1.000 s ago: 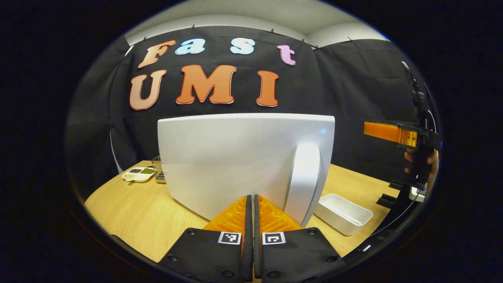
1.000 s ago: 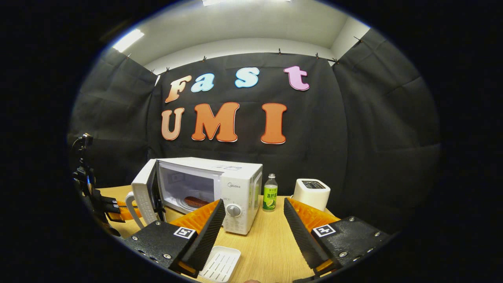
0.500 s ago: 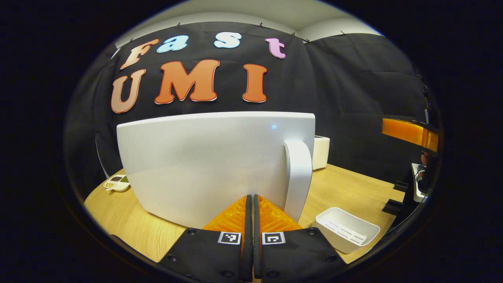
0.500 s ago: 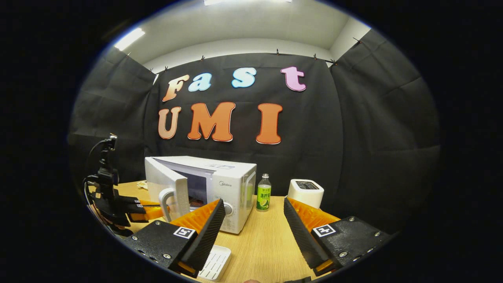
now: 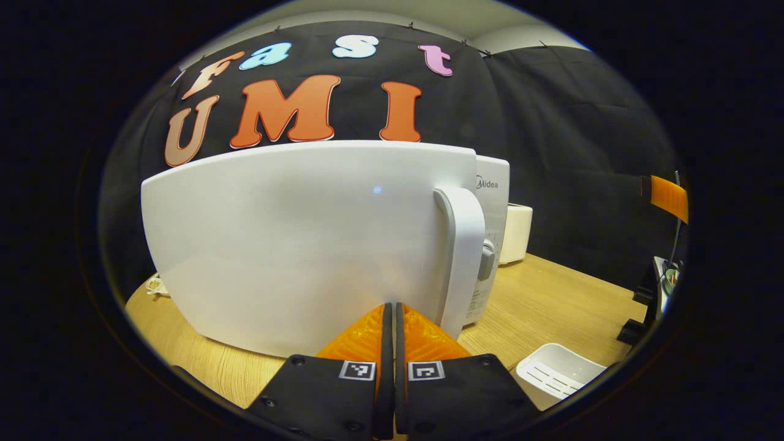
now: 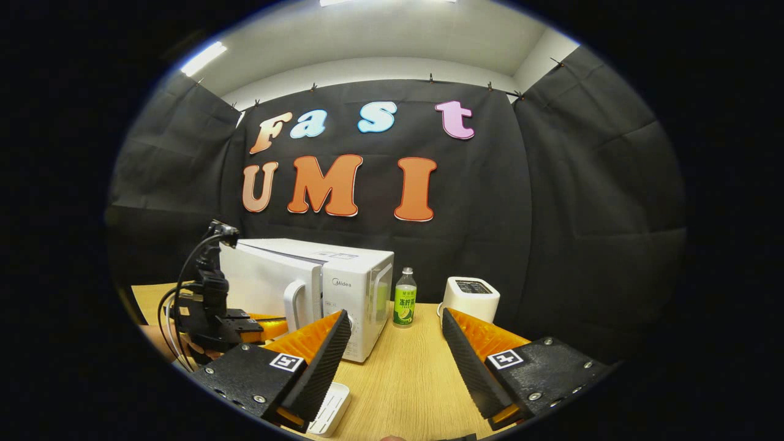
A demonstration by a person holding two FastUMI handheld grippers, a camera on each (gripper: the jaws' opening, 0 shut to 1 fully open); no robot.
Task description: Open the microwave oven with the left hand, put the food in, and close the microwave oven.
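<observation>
The microwave (image 6: pixel 318 288) stood on the table (image 6: pixel 410 373), its door (image 5: pixel 294 245) all but flush with the body. The left gripper (image 5: pixel 389 315) — fingers pressed together, holding nothing — touched the door's face beside the handle (image 5: pixel 465 257). The right gripper (image 6: pixel 395 343) hung wide, empty — a bottle (image 6: pixel 403 304) and toaster (image 6: pixel 470 297) beyond.

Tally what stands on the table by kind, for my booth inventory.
Microwave oven: 1
Bottle: 1
Toaster: 1
White tray: 1
Total: 4
</observation>
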